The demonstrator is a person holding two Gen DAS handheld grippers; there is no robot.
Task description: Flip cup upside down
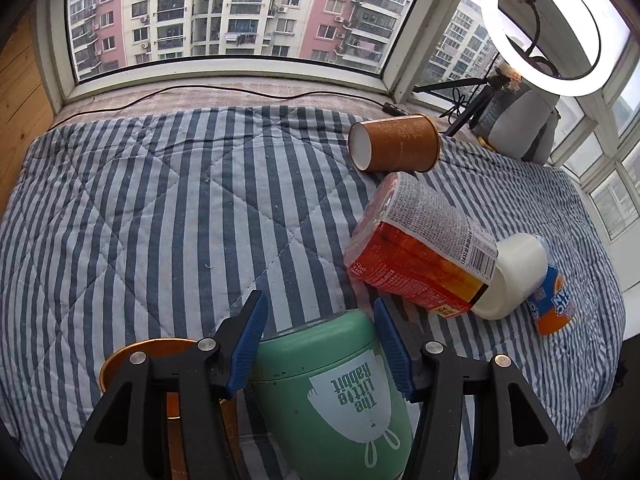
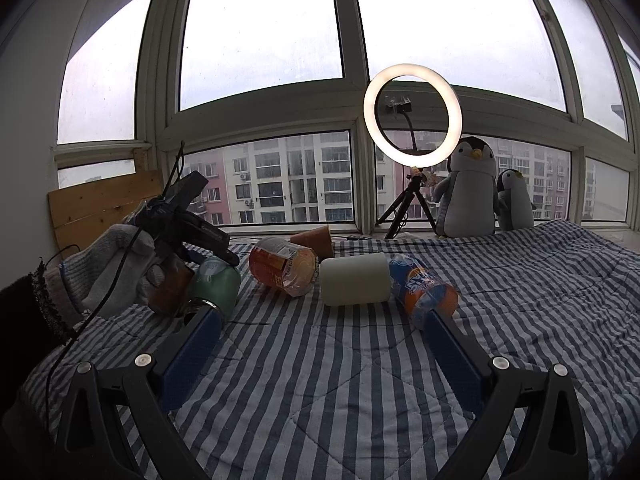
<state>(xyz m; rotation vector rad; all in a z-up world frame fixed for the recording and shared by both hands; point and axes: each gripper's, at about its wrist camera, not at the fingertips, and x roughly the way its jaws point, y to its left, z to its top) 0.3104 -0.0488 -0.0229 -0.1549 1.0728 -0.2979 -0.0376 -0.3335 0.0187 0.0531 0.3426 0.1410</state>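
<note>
A green cup (image 1: 332, 392) printed "The Little Rabbit" sits between the blue pads of my left gripper (image 1: 320, 320), which is shut on it. The print reads upside down in the left wrist view. In the right wrist view the green cup (image 2: 216, 284) stands on the striped quilt (image 2: 320, 380) with the gloved hand and left gripper over it. My right gripper (image 2: 320, 324) is open and empty, low over the quilt, to the right of the cup.
An orange cup (image 1: 132, 364) stands just left of the green one. A brown paper cup (image 1: 396, 144), a red-labelled bottle (image 1: 424, 256), a white cup (image 2: 354, 284) and an orange soda bottle (image 2: 424, 292) lie on the quilt. A ring light (image 2: 412, 116) and plush penguins (image 2: 468, 188) stand by the window.
</note>
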